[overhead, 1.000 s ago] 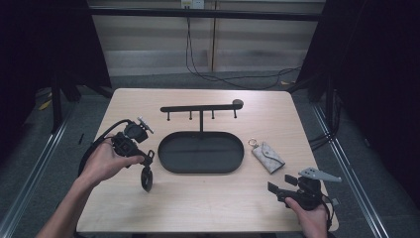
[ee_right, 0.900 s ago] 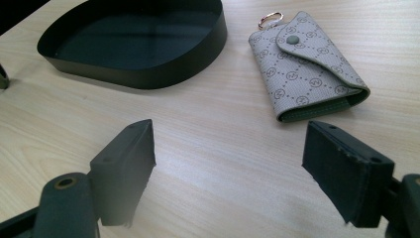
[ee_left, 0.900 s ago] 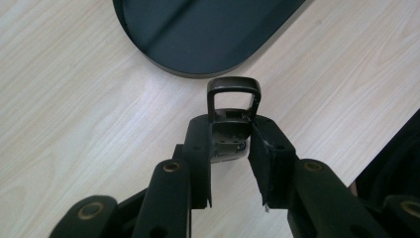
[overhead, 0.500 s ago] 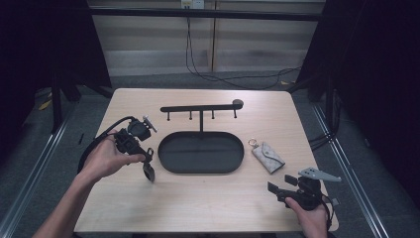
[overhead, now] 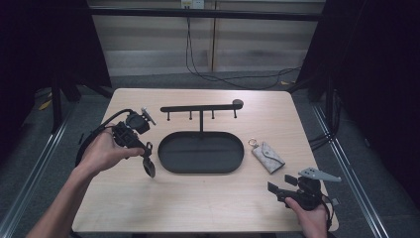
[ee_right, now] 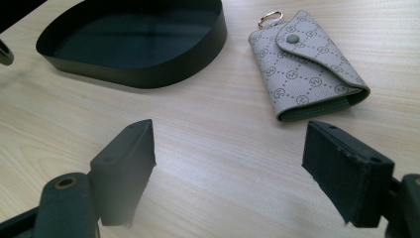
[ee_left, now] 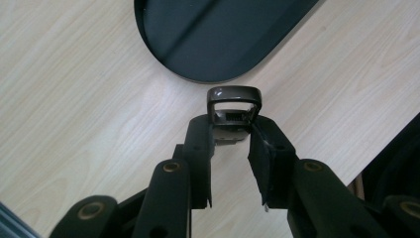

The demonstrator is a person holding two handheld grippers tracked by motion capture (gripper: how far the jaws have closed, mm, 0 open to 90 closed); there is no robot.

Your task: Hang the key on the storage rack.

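Observation:
My left gripper [overhead: 145,151] hovers just left of the black oval tray [overhead: 236,148], shut on a dark glossy key fob [overhead: 149,168] that hangs from its jaws over the table. In the left gripper view the fob [ee_left: 234,101] has a rectangular loop sticking out past the pads, with my left gripper [ee_left: 232,139] clamped on its body and the tray [ee_left: 223,29] just beyond. My right gripper [overhead: 278,190] rests open near the table's front right corner. Ahead of my right gripper [ee_right: 230,148] lies a grey patterned key pouch [ee_right: 307,64] with a gold ring, the pouch [overhead: 267,157] lying right of the tray.
A black rack with several hooks [overhead: 200,107] stands behind the tray on a thin post. The tray's wall [ee_right: 148,74] rises at the upper left of the right gripper view. The left gripper's cable [overhead: 94,134] loops over the table's left edge.
My left gripper has shifted slightly up and toward the tray with the fob still in it. The right gripper has not moved.

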